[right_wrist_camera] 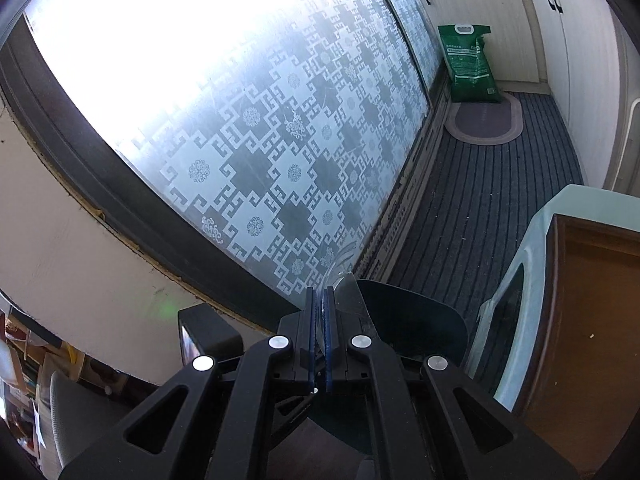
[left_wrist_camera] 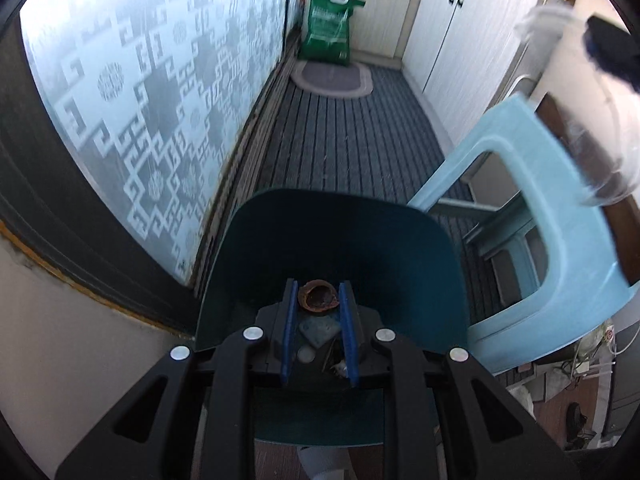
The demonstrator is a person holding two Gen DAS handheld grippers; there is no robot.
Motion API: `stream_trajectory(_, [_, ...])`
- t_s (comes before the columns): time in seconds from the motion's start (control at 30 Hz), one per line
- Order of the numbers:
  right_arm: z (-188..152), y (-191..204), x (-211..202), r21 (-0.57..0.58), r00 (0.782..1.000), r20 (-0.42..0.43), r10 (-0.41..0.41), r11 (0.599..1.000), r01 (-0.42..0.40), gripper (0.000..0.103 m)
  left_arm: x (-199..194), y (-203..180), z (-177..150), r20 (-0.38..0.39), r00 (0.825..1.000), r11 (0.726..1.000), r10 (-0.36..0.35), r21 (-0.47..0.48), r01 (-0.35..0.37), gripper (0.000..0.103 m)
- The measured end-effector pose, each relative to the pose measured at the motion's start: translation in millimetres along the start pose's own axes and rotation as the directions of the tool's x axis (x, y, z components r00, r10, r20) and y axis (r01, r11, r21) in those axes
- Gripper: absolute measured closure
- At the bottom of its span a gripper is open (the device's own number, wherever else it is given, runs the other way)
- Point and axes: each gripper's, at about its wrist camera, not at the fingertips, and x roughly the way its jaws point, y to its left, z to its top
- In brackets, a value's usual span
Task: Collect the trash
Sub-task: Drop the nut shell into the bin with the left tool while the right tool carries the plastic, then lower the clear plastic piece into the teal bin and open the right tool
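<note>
Two pieces of trash are held at once. In the left wrist view, the left tongs (left_wrist_camera: 319, 300) are clenched on a brown walnut shell half (left_wrist_camera: 318, 298), gripped between the blue pads (left_wrist_camera: 347, 320) at lower centre of the frame, directly over the open mouth of a dark teal bin (left_wrist_camera: 340, 240). In the same view, the right tongs (left_wrist_camera: 612, 48) appear blurred at the upper right, grasping a clear plastic cup (left_wrist_camera: 600, 120) well above the bin. In the right wrist view, those tongs are seen nearly closed, pinching the thin rim of the clear cup (right_wrist_camera: 340, 268) at lower centre, with the bin's dark rim (right_wrist_camera: 416, 312) just beyond the fingertips.

A pale blue plastic stool (left_wrist_camera: 540, 248) stands just beside the bin on the striped floor mat (left_wrist_camera: 352, 132), and a green sack (left_wrist_camera: 330, 28) leans in the far corner.

The step in hand is judged to be disposal: the shell is already positioned for dropping. Next, the left tongs would need to be released so the shell falls inside, and the cup would need to be brought over the opening before being let go. Whether the cup is empty cannot be told.
</note>
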Motion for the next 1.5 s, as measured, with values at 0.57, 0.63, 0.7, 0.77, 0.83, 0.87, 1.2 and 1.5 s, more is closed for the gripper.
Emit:
stream_trajectory(0.57, [-6, -13, 21, 0.007, 0.996, -0.079, -0.039, 0.999, 0.040, 0.100, 19, -7, -2, -0.031, 0.999, 0.999, 0.031, 0.030, -0.030, 0.067])
stream_trajectory(0.63, [-9, -15, 26, 0.002, 0.994, -0.096, -0.053, 0.999, 0.054, 0.100, -5, -9, 2, 0.056, 0.998, 1.000, 0.009, 0.027, -0.011, 0.068])
stream_trajectory(0.7, [-12, -17, 30, -0.004, 0.994, -0.091, -0.058, 0.998, 0.058, 0.100, -31, -10, 5, 0.147, 0.989, 1.000, -0.015, 0.019, 0.013, 0.071])
stream_trajectory(0.77, [-14, -19, 32, -0.011, 0.992, -0.099, -0.072, 0.997, 0.071, 0.100, -55, -10, 6, 0.228, 0.973, 0.999, -0.032, 0.008, 0.031, 0.077])
stream_trajectory(0.83, [-18, -22, 36, -0.012, 0.991, -0.111, -0.080, 0.997, 0.079, 0.100, -78, -11, 5, 0.304, 0.951, 0.999, -0.047, -0.001, 0.050, 0.080])
stream_trajectory(0.87, [-20, -22, 38, -0.017, 0.989, -0.118, -0.086, 0.996, 0.084, 0.100, -87, -11, 6, 0.335, 0.941, 0.998, -0.051, -0.003, 0.056, 0.080])
stream_trajectory(1.2, [-38, -10, 75, -0.127, 0.959, -0.231, -0.167, 0.982, 0.141, 0.100, -136, -13, 9, 0.493, 0.867, 0.996, -0.072, -0.017, 0.092, 0.089])
stream_trajectory(1.5, [-64, -6, 116, -0.212, 0.919, -0.325, -0.225, 0.964, 0.161, 0.100, -134, -10, 10, 0.491, 0.867, 0.995, -0.087, -0.007, 0.104, 0.089])
